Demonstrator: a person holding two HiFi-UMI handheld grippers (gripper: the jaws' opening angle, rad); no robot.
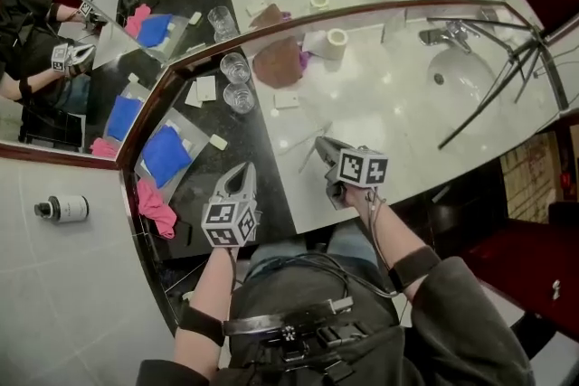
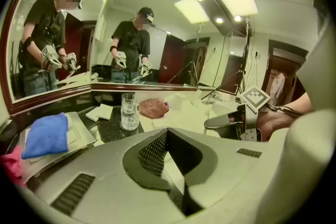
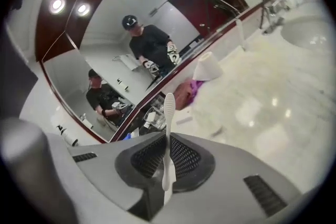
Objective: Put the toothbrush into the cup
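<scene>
R gripper (image 1: 324, 147) clamps toothbrush (image 3: 168, 134), axis along jaws, w/ cup (image 1: 240, 97) far-left of it, nearer shut, empty L gripper (image 1: 240, 169).

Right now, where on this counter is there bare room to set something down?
Bare white counter runs between the brown cloth and the sink, just beyond the right gripper. The dark left end is crowded: glass, white packets, blue cloth, pink cloth.

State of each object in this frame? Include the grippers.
right gripper, shut on toothbrush
toothbrush, clamped, sticking out past the jaws
left gripper, shut, empty
cup, upright, no toothbrush in it
blue cloth, lying flat, left of cup
</scene>
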